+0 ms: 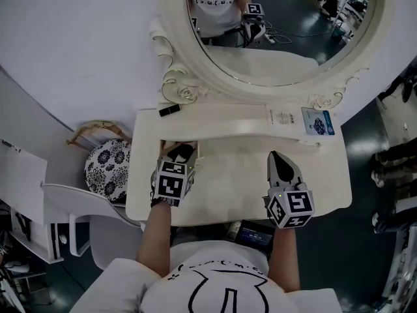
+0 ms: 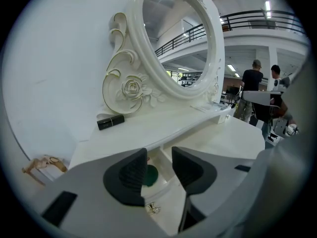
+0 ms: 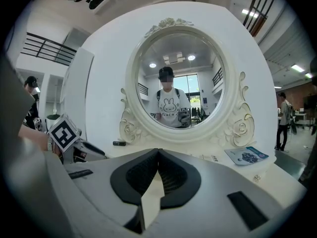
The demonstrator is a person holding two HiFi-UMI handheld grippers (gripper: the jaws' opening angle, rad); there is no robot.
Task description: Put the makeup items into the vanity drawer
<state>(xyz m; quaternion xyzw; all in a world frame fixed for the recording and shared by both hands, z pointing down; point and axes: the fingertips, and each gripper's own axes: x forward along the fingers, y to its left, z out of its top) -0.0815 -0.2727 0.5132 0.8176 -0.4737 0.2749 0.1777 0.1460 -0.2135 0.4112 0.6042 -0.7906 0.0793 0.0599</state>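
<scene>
Holds left claw (image 2: 159,168) apart above the open drawer (image 2: 161,195), clear of the green round item (image 2: 149,176) lying inside, already where it belongs. Holds right claw (image 3: 157,155) together, empty, over the counter (image 1: 234,168). Leaves black lipstick (image 2: 110,122) on the shelf (image 2: 148,125), probably next. Shows drawer contents only in left gripper view; hides them in head view.

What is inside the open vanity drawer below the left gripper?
In the drawer, a dark green round item and a small gold trinket show. The left gripper, its jaws apart, covers the rest of the inside.
</scene>
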